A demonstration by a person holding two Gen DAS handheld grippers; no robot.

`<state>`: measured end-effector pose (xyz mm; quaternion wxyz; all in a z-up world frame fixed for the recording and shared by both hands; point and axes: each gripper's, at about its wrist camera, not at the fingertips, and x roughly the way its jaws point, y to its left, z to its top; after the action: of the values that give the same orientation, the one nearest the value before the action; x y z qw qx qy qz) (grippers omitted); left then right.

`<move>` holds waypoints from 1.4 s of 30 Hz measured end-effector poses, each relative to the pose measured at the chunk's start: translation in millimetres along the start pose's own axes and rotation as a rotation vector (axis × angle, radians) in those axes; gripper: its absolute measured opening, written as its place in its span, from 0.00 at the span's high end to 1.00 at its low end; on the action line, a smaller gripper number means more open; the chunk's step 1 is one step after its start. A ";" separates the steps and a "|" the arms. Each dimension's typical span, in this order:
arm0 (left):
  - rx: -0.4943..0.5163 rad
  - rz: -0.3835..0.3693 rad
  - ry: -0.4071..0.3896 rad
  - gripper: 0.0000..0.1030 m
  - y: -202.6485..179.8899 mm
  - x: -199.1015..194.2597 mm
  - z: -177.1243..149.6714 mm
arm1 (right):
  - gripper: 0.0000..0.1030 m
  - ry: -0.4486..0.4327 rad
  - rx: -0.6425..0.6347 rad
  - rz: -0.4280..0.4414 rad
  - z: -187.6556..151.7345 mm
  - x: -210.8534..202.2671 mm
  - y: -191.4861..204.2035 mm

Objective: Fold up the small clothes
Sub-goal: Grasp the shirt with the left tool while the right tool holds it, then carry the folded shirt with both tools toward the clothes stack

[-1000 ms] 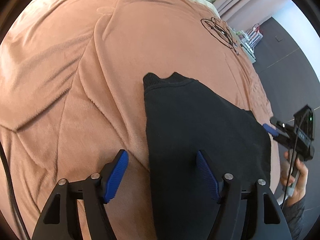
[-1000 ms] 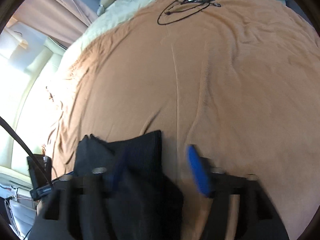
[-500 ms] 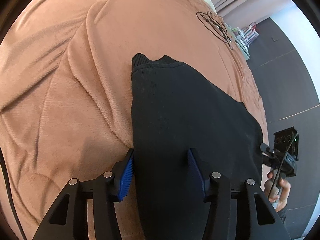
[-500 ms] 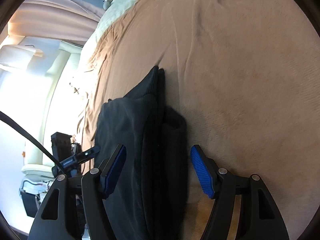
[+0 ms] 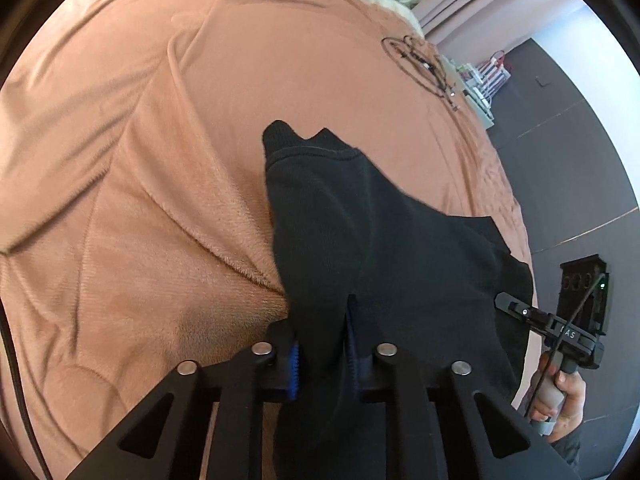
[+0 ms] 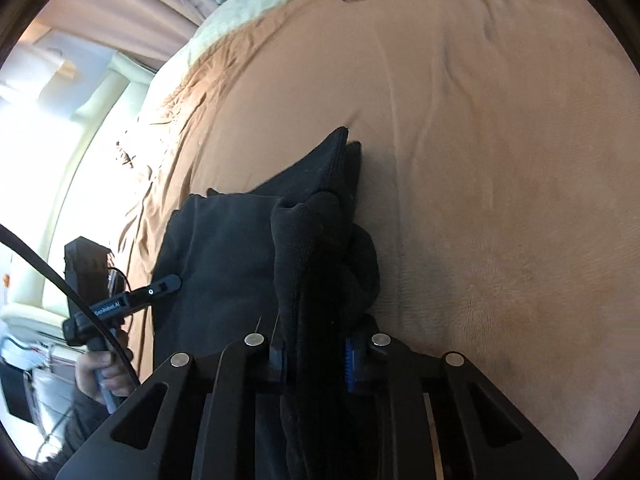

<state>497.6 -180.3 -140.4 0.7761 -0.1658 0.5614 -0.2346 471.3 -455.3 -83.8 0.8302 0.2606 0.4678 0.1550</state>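
Step in hand: as both tools close on the near edge of the black garment [image 5: 372, 240], the job looks to be taking two even pinches before carrying that edge over for a fold.
Doing it well: each pinch should catch every layer at its corner; judging by the bunched cloth at the right side, a shallow bite there could let an inner layer slip out when lifted.
Lift advice: the two corners ought to rise together and stay level, so the fold line runs straight across and the ribbed far end [image 5: 304, 144] stays flat on the bed.
Left tool [image 5: 322, 364]: its jaws are closing and stand nearly together, with a ridge of black cloth pressed between the blue pads [image 5: 295, 368]; it grips the garment's near left edge.
Right tool [image 6: 316, 364]: its jaws are closing too, narrow by now, and a thick wad of dark cloth fills the gap between them; it has hold of the near right corner, where the fabric lumps up just beyond the tips.
Garment's place: it lies on the brown blanket [image 5: 140, 200] of the bed, at the near side, its length running away from the person.
Far off: a coiled black cable [image 5: 420, 60] sits well apart at the far end of the bed, out of the way.
Risk: the plush blanket may ruck up under a dragged hem.
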 end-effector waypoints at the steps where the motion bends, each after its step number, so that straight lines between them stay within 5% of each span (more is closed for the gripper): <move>1: 0.007 0.002 -0.007 0.84 -3.6 -5.7 -0.4 | 0.86 -0.013 -0.014 -0.003 -0.8 -6.3 6.3; 6: 0.028 0.019 -0.035 0.87 -15.2 -26.5 -5.4 | 0.86 -0.061 -0.077 -0.031 -12.9 -30.0 38.8; 16: 0.090 -0.062 -0.134 0.90 -46.2 -96.2 -19.8 | 0.86 -0.167 -0.184 -0.040 -51.1 -85.0 96.2; 28: 0.129 -0.121 -0.329 0.90 -51.6 -232.2 -41.3 | 0.87 -0.322 -0.370 0.009 -116.2 -176.5 194.2; 42: 0.120 -0.050 -0.565 0.91 -2.9 -410.4 -76.9 | 0.87 -0.359 -0.571 0.143 -186.2 -189.8 312.1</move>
<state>317.6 43.7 162.6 0.9041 -0.1923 0.3039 -0.2308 209.8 -242.1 149.2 0.9257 0.0731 0.2328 0.2890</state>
